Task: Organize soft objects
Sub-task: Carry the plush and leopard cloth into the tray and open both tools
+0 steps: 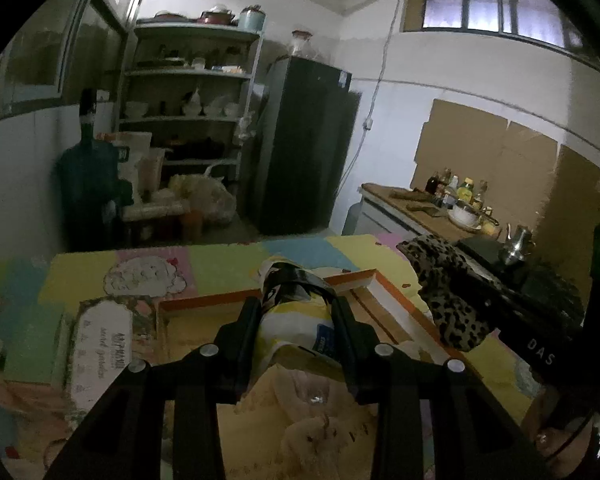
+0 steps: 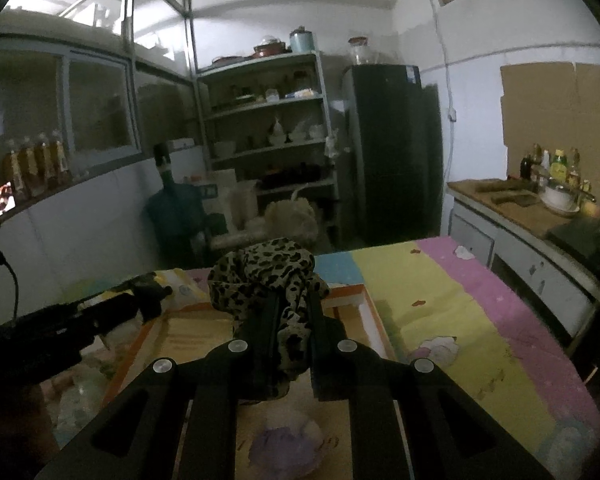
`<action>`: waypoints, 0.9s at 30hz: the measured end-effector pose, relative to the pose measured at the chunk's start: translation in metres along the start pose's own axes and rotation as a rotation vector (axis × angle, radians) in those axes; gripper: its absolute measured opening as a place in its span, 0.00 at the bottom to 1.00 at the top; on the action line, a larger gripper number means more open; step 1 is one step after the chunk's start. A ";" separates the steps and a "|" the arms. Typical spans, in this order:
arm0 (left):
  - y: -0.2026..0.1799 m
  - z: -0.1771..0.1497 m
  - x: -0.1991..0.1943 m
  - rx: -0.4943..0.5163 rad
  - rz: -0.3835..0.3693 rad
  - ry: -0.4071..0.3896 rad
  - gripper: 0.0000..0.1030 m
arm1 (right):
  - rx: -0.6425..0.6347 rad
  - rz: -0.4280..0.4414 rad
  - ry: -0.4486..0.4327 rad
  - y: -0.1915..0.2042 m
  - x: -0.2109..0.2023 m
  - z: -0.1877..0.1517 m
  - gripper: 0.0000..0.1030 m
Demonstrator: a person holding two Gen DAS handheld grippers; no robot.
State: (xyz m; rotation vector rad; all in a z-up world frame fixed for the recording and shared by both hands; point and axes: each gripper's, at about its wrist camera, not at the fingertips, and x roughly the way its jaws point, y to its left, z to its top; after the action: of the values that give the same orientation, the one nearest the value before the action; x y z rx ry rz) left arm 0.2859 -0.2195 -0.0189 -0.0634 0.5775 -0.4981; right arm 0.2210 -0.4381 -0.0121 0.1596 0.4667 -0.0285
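You're mid-carry w/ both hands loaded, over the shallow orange-rimmed tray [image 1: 204,300] that sits on the pastel patchwork table cover [image 2: 440,300]. Your left gripper [image 1: 296,312] has its fingers clamped on a yellow-white-black soft pack [image 1: 296,308], jaws partly apart because the pack fills the gap; the pack hangs above the tray's far rim. Your right gripper [image 2: 292,320] is pinched fully closed on a leopard-print cloth [image 2: 264,268], which bunches up above the fingertips and drapes down between them. Step in hand, as I read it: bringing both items to the tray for sorting. Next move prob. calls for picking a bare spot on the tray floor, lowering each piece till it rests, then letting go, one hand at a time so the grippers, close together, don't knock. Count: 2 grippers, 1 pack, 1 leopard cloth, 1 tray, 1 lavender soft lump [image 2: 288,444] lying low in the right wrist view, and 1 cream fuzzy item [image 1: 312,432] low in the left view; can't tell what those two are.
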 end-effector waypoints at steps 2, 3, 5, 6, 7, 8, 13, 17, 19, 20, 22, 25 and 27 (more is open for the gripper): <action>0.001 0.002 0.009 -0.006 0.008 0.013 0.36 | 0.013 0.008 0.022 -0.004 0.013 0.001 0.12; 0.001 0.003 0.014 -0.010 0.012 0.021 0.36 | 0.020 0.013 0.034 -0.005 0.019 0.002 0.12; 0.002 0.005 0.021 -0.018 0.013 0.033 0.36 | 0.029 0.023 0.055 -0.007 0.032 0.004 0.12; 0.003 0.005 0.025 -0.022 0.016 0.041 0.36 | 0.032 0.026 0.064 -0.008 0.038 0.005 0.12; 0.003 0.006 0.029 -0.023 0.019 0.045 0.36 | 0.034 0.027 0.074 -0.009 0.044 0.005 0.12; 0.004 0.006 0.033 -0.025 0.026 0.053 0.36 | 0.037 0.028 0.088 -0.009 0.050 0.005 0.12; 0.010 0.003 0.054 -0.054 0.037 0.112 0.36 | 0.051 0.043 0.147 -0.013 0.078 0.003 0.12; 0.016 -0.001 0.064 -0.071 0.039 0.144 0.36 | 0.064 0.059 0.192 -0.015 0.096 0.000 0.12; 0.017 -0.003 0.069 -0.075 0.043 0.158 0.36 | 0.069 0.067 0.208 -0.014 0.102 -0.002 0.12; 0.018 -0.004 0.070 -0.076 0.044 0.162 0.36 | 0.070 0.069 0.218 -0.015 0.105 -0.002 0.12; 0.018 -0.005 0.075 -0.081 0.043 0.178 0.36 | 0.067 0.069 0.240 -0.014 0.110 -0.003 0.12; 0.019 -0.008 0.081 -0.083 0.048 0.196 0.36 | 0.058 0.069 0.274 -0.013 0.117 -0.007 0.12; 0.021 -0.010 0.084 -0.091 0.050 0.209 0.36 | 0.060 0.074 0.294 -0.012 0.123 -0.008 0.13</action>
State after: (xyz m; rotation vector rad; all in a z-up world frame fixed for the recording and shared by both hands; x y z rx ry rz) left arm 0.3503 -0.2400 -0.0742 -0.0843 0.8044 -0.4319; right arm 0.3265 -0.4479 -0.0765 0.2415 0.7532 0.0540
